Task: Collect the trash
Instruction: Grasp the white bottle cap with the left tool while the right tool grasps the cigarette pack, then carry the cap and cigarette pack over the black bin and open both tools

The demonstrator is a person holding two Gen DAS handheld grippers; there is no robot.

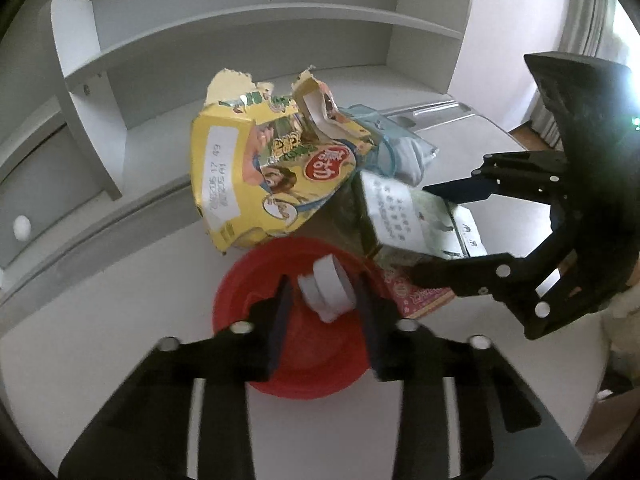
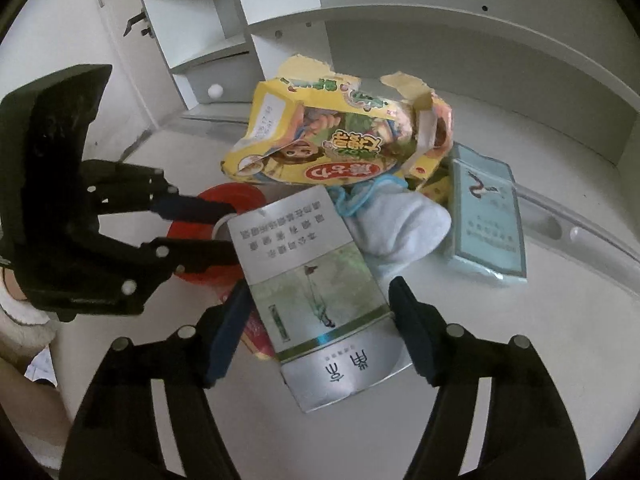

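Observation:
A pile of trash lies on a white desk [image 1: 120, 320]. My left gripper [image 1: 325, 300] holds a white tape roll [image 1: 328, 292] between its fingers above a red round lid [image 1: 288, 364]. My right gripper [image 2: 316, 316] has its fingers on both sides of a silver-green cigarette box [image 2: 308, 276], which also shows in the left wrist view [image 1: 404, 216]. Behind it lie a torn yellow snack box [image 1: 260, 172], also in the right wrist view [image 2: 332, 140], a white sock [image 2: 396, 224] and a light-blue cigarette box [image 2: 486, 220]. A pink packet [image 1: 420, 296] lies under the silver box.
White shelving [image 1: 240, 40] with an upright divider [image 1: 84, 92] stands behind the pile. A drawer knob [image 1: 22, 227] is at the left. A groove in the desk [image 2: 560, 224] runs at the right. The desk edge and wooden floor [image 1: 532, 136] lie to the right.

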